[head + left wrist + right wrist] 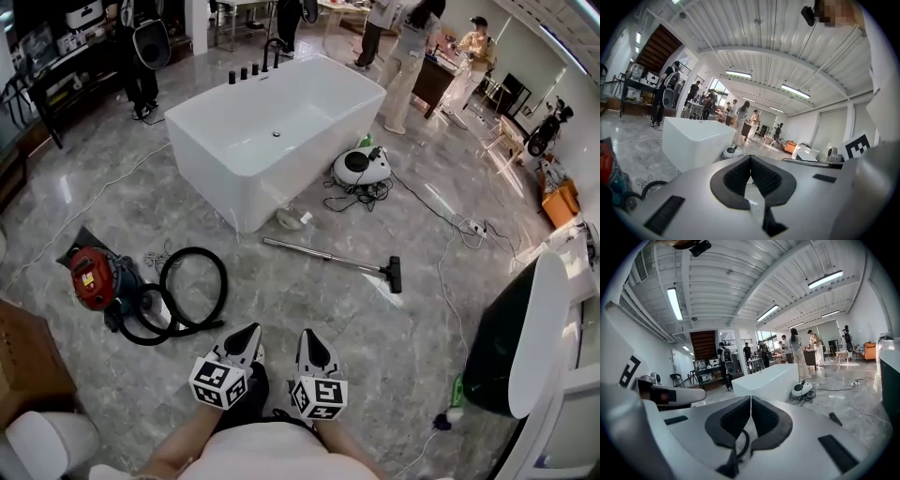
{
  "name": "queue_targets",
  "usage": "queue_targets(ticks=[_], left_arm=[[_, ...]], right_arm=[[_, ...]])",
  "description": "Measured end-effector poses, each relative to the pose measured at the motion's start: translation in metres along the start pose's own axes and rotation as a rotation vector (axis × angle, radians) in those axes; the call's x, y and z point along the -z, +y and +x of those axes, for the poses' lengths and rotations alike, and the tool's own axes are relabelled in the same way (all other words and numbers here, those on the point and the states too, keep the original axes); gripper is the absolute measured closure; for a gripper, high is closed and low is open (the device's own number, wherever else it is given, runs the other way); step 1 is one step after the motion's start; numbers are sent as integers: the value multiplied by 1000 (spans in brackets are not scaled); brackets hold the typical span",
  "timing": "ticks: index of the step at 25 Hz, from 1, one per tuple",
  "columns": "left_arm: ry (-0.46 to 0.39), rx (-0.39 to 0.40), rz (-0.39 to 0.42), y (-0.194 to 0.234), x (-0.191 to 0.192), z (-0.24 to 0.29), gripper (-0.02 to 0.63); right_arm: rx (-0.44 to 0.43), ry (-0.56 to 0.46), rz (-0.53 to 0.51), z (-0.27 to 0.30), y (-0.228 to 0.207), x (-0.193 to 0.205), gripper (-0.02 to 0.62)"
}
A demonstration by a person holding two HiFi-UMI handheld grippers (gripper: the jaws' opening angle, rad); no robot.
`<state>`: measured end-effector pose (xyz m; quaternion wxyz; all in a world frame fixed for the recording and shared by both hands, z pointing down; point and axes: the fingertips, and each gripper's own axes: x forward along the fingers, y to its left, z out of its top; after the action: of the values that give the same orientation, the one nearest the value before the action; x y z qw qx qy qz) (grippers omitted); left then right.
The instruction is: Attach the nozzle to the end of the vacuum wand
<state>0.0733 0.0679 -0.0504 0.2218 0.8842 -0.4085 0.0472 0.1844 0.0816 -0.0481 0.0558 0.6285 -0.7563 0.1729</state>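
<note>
A silver vacuum wand (323, 255) lies on the marble floor in front of the bathtub. A black nozzle (395, 274) sits at its right end; whether the two are joined I cannot tell. In the right gripper view the nozzle (834, 418) shows low at the right. A red canister vacuum (94, 277) with a coiled black hose (192, 291) rests at the left. My left gripper (251, 330) (750, 157) and right gripper (307, 336) (751, 397) hang side by side at the bottom of the head view, well short of the wand. Both are shut and hold nothing.
A white bathtub (234, 178) stands ahead. Beside it are a round white cleaner (361, 166) and tangled cords. A cable (450, 281) trails across the floor at the right, next to a large black-and-white object (516, 337). Several people stand at the back.
</note>
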Motion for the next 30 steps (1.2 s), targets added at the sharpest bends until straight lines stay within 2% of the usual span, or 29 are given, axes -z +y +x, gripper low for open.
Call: queue_targets(ticks=[10, 16, 24, 30], left_arm=[[-12, 16, 31, 46, -39, 58, 598], [-5, -3, 33, 77, -46, 73, 598], [-19, -13, 11, 86, -50, 81, 597], [-28, -51, -22, 92, -48, 78, 598]], right_arm=[[-43, 3, -13, 78, 2, -20, 580], [-73, 12, -13, 115, 9, -20, 580], [-92, 18, -55, 130, 9, -26, 580], [-105, 49, -90, 136, 4, -24, 579]])
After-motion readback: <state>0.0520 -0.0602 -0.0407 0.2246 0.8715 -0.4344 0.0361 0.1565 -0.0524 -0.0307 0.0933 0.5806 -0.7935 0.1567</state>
